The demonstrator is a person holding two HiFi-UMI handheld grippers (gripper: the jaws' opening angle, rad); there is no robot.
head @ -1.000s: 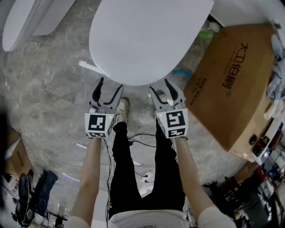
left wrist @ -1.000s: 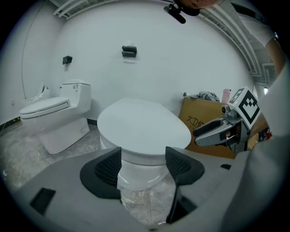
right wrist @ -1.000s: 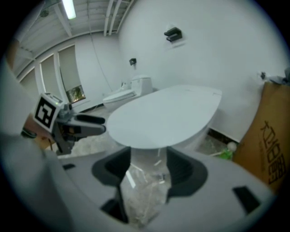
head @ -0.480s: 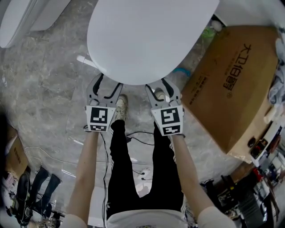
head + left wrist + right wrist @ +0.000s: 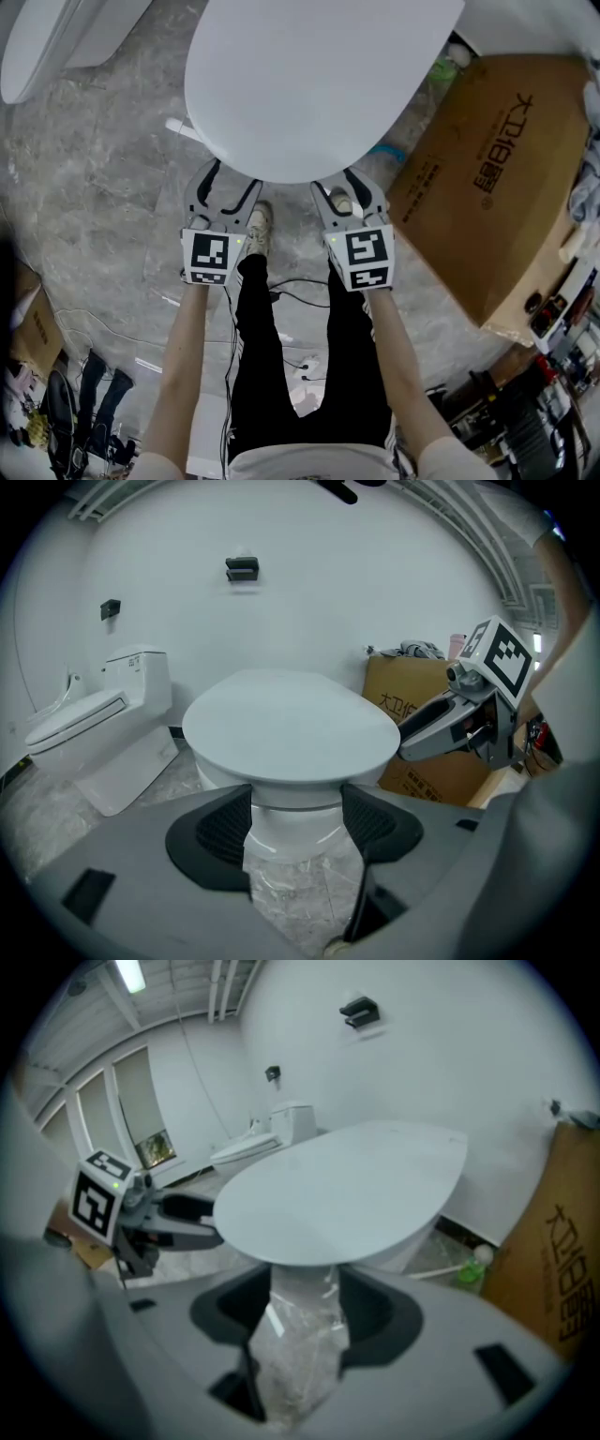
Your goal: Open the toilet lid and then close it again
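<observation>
The white toilet lid [image 5: 309, 84] lies flat and closed on its bowl. Just in front of its front rim, on the left, my left gripper [image 5: 232, 184] is open with its fingertips close to the rim and nothing between them. At the right of the rim my right gripper [image 5: 337, 188] is also open and empty. In the left gripper view the lid [image 5: 291, 728] sits just beyond my open left gripper [image 5: 298, 841], and the right gripper [image 5: 459, 728] shows beside it. In the right gripper view the lid [image 5: 347, 1194] fills the space ahead of my open right gripper [image 5: 300, 1312].
A large cardboard box [image 5: 487, 178] stands close to the toilet's right. A second toilet [image 5: 37, 42] is at the far left. A green bottle [image 5: 450, 61] lies behind the box. The person's legs, a shoe [image 5: 258, 230] and floor cables [image 5: 281, 291] are below the grippers.
Both grippers have stayed open at the lid's front rim, shifting only slightly. The lid has stayed down.
</observation>
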